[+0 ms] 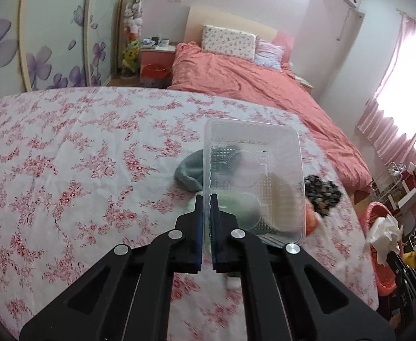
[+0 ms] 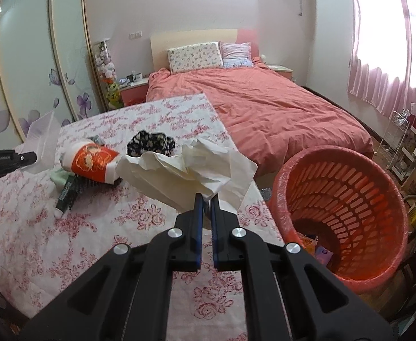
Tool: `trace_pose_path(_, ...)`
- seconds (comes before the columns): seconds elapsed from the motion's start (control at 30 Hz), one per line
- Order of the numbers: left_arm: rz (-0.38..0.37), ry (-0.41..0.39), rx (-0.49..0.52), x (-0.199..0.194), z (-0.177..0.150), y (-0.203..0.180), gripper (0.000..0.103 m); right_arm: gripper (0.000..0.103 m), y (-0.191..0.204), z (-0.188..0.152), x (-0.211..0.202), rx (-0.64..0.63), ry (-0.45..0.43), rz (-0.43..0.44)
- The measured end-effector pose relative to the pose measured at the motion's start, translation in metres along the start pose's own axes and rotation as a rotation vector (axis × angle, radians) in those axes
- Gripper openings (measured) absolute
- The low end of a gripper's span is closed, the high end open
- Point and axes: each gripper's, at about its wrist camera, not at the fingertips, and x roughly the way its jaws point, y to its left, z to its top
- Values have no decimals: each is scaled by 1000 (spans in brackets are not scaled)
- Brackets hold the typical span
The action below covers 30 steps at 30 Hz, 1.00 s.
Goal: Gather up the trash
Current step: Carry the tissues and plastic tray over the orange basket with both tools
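Left gripper (image 1: 206,199): jaws clamped on clear plastic tray (image 1: 254,176), empty, above floral table (image 1: 65,156). Right gripper (image 2: 206,199): jaws pinching crumpled paper (image 2: 190,170). Right: red basket (image 2: 378,187), scraps inside.

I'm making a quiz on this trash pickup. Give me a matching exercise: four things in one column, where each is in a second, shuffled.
1. clear plastic tray
2. crumpled white paper
3. red basket
4. dark tube

A. on the floor beside the table
B. in the right gripper
C. lying on the floral tablecloth
D. in the left gripper

Pairs: 1-D, 2-B, 3-A, 4-C
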Motion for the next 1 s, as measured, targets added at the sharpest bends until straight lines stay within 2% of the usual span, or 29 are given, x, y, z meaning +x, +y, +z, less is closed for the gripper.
trace_pose_path(0.5,-167,-19,118,-34,-21,-72,4,6,-35,5,-42,79,-93,-75)
trace_pose_path(1.0,-306,7,257,-27,-51,-170,4,6,-104,3,-69,209,-188,-253)
